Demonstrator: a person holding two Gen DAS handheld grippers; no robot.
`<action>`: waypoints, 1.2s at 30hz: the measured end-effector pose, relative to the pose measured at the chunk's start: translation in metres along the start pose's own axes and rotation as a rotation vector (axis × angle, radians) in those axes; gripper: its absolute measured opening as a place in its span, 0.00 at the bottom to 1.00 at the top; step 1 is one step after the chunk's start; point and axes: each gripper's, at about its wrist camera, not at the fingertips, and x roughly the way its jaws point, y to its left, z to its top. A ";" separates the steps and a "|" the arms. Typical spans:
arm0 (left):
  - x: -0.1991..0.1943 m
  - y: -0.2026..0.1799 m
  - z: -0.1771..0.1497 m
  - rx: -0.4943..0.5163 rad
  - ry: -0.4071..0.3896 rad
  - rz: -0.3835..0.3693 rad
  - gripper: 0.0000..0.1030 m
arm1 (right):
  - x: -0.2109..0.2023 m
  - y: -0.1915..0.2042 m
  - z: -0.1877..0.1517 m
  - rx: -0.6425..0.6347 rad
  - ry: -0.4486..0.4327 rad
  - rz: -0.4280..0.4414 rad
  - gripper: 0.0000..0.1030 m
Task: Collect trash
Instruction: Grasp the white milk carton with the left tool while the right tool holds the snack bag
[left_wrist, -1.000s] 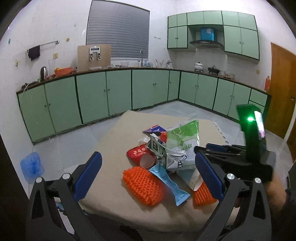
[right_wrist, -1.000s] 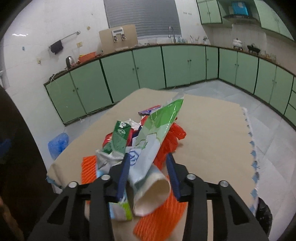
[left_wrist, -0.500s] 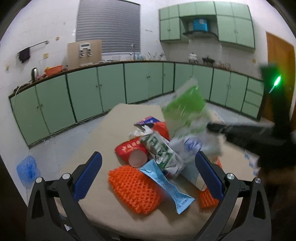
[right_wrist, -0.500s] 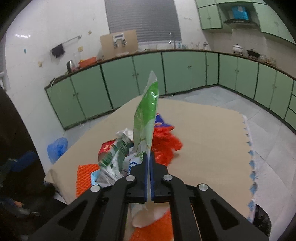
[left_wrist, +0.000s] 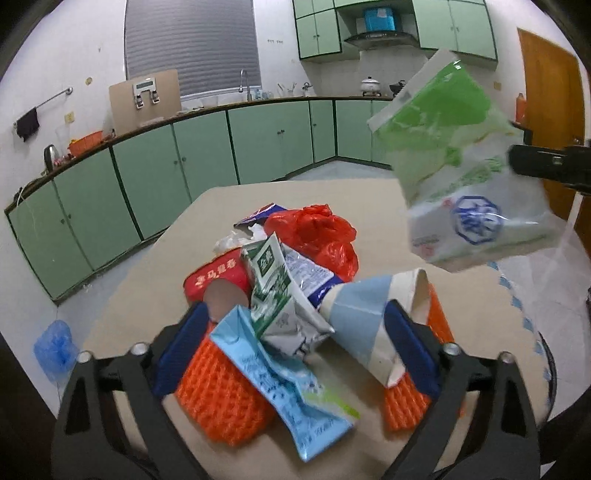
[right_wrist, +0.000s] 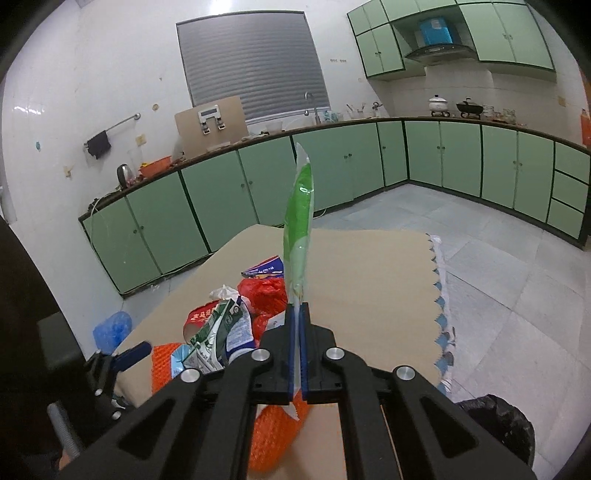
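Observation:
A heap of trash lies on the beige-covered table (left_wrist: 369, 206): orange foam nets (left_wrist: 221, 398), a light blue wrapper (left_wrist: 280, 380), a crumpled green-and-white carton (left_wrist: 280, 302), a blue-and-white paper cup (left_wrist: 369, 317), a red cup (left_wrist: 218, 280) and a red plastic bag (left_wrist: 317, 236). My left gripper (left_wrist: 295, 310) is low over the near side of the heap. Its jaws are closing, with the wrapper, carton and paper cup between them. My right gripper (right_wrist: 295, 321) is shut on a green-and-white plastic bag (right_wrist: 299, 221), which hangs clear of the table at upper right (left_wrist: 454, 166).
A black trash bag (right_wrist: 495, 417) sits low beside the table's right edge. On the floor to the left lies a blue plastic bag (left_wrist: 55, 350). Green cabinets (left_wrist: 184, 166) line the walls. An orange door (left_wrist: 546, 92) is at the right.
The right gripper closed flat on the green-and-white bag and lifted it off the heap, up and to the right. The left gripper came down and forward onto the heap, its jaws narrower.

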 end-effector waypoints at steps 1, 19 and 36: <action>0.008 0.002 0.002 -0.005 0.012 0.010 0.80 | -0.001 -0.002 0.000 0.006 0.001 0.000 0.02; 0.023 0.026 0.005 -0.133 0.039 -0.087 0.40 | -0.010 0.006 0.004 0.018 -0.036 -0.010 0.02; -0.058 0.018 0.067 -0.112 -0.177 -0.156 0.39 | -0.055 -0.008 0.016 0.033 -0.116 -0.031 0.02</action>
